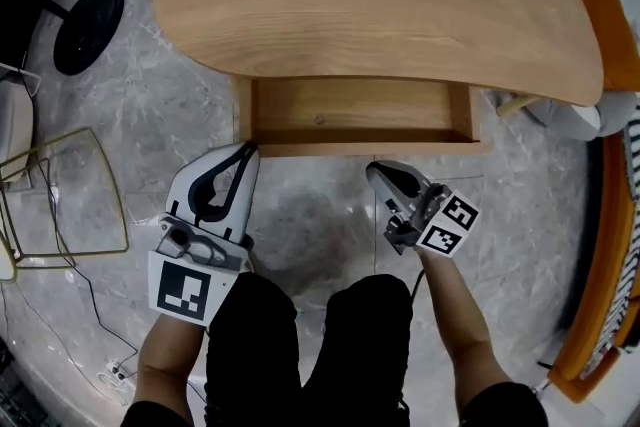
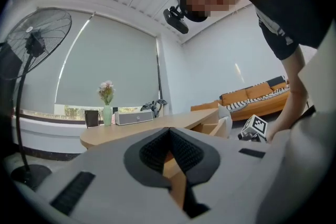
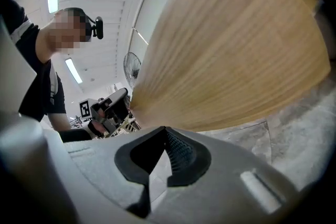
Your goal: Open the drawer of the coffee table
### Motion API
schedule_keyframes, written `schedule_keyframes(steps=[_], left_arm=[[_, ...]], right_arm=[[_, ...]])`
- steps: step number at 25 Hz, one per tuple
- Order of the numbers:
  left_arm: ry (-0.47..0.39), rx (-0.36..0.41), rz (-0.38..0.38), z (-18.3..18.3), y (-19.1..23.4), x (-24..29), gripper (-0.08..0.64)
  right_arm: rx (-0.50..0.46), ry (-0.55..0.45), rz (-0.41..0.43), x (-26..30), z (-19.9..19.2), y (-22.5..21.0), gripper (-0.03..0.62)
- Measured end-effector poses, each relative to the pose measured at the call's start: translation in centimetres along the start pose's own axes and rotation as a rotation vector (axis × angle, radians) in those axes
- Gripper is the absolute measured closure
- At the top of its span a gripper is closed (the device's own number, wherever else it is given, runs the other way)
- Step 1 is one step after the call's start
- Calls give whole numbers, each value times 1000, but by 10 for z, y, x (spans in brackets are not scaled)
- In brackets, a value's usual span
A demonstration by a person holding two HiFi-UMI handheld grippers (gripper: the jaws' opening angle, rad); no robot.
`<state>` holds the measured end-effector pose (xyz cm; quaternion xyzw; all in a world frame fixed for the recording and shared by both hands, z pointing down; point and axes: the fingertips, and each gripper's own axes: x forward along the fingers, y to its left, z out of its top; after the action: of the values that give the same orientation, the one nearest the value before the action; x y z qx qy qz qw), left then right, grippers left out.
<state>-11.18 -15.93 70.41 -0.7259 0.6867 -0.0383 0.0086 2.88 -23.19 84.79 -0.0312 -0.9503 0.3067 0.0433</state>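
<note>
The coffee table (image 1: 380,5) stands on the far side of me, its curved wooden top spreading left to right, and its drawer (image 1: 370,149) is pulled out toward me from under the near edge. The drawer's shallow wooden inside lies open to view and I see nothing in it. My left gripper (image 1: 245,150) is at the drawer's near left corner. Its jaws are pressed together at the tips, and I cannot tell whether the tips touch the wood. In the left gripper view only the drawer's wood shows through the gap behind the tips, with nothing pinched. My right gripper (image 1: 375,173) hangs just on the near side of the drawer's front board, right of its middle and apart from it. Its jaws are pressed together too, and they hold nothing; its own view looks up along the table's wooden underside. Grey marble floor (image 1: 310,215) lies beneath both grippers. On the far left the black round base of a standing fan (image 1: 88,28) sits on the floor, and a gold wire frame (image 1: 60,205) lies at the near left. An orange sofa (image 1: 600,295) runs along the right. In the left gripper view a vase of flowers (image 2: 107,107) and a grey speaker (image 2: 134,118) stand on the table's far end.
</note>
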Motion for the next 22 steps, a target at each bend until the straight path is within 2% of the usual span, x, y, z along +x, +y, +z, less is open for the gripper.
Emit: schedule_keyframes(steps=[5,10,15,18,22], left_arm=[[76,-24,4,8,2,14,552],[140,-59,18,20,4,26,552],[151,-103,40,71,-1,25,552],[155,-119,71,104,9,20,552],[162,-124,76,153,15,11,552]], right_arm=[[71,40,-55,1,17,15,588],[119,31,-125,-9,48,31,588],[122,19,-196,-17,101,64,588],[83,49,-205,-11,135,88,588],[22,81,-226,-7,183,122,588]])
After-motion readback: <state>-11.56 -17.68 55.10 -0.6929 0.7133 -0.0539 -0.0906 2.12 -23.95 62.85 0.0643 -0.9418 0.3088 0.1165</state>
